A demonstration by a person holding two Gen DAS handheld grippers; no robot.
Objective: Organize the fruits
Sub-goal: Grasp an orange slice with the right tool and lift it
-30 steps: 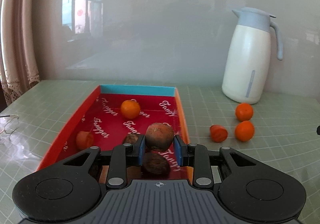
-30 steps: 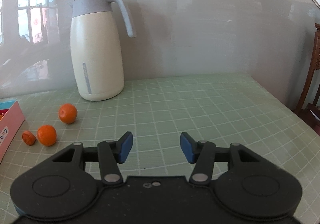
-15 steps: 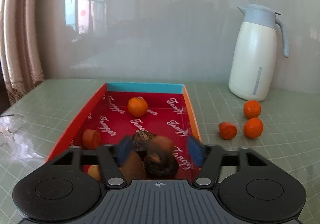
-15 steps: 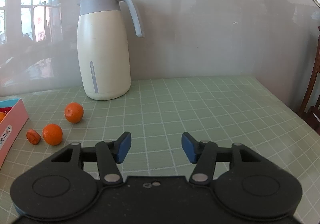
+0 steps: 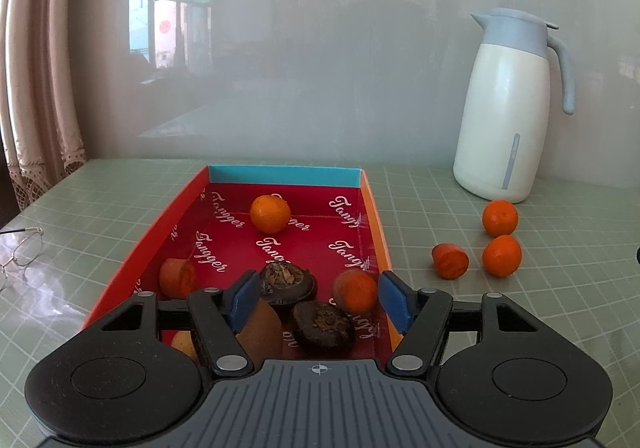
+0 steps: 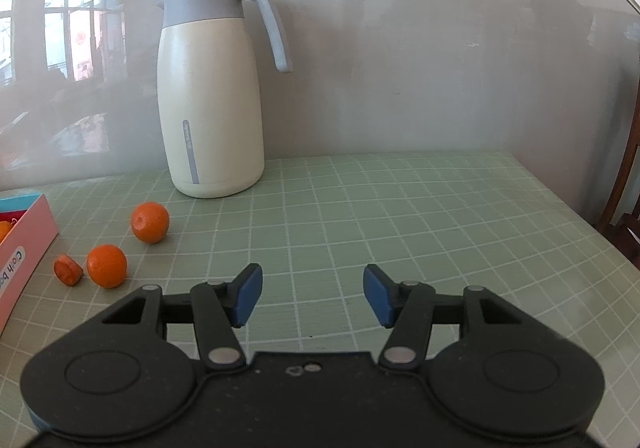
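My left gripper [image 5: 319, 300] hangs open over the near end of the red tray [image 5: 176, 232], gripping nothing. Below its fingers lie two dark brown fruits [image 5: 286, 282] [image 5: 323, 326], an orange piece [image 5: 355, 290] and a brownish fruit [image 5: 258, 330] partly hidden by the left finger. Farther in the tray sit a whole orange [image 5: 270, 214] and a cut orange piece [image 5: 178, 277]. On the table right of the tray are two oranges [image 5: 500, 217] [image 5: 501, 255] and a cut piece [image 5: 451, 261]. My right gripper [image 6: 313, 294] is open and empty above bare table, right of those oranges [image 6: 106, 265].
A white thermos jug [image 5: 506, 120] stands at the back by the wall, behind the loose oranges. Spectacles [image 5: 20, 252] lie at the table's left edge. A wooden chair [image 6: 624, 200] stands beyond the right edge. The table has a green grid cover.
My left gripper was shut on a brownish fruit over the tray; its jaws have spread and the fruit now lies in the tray. The right gripper has hardly changed.
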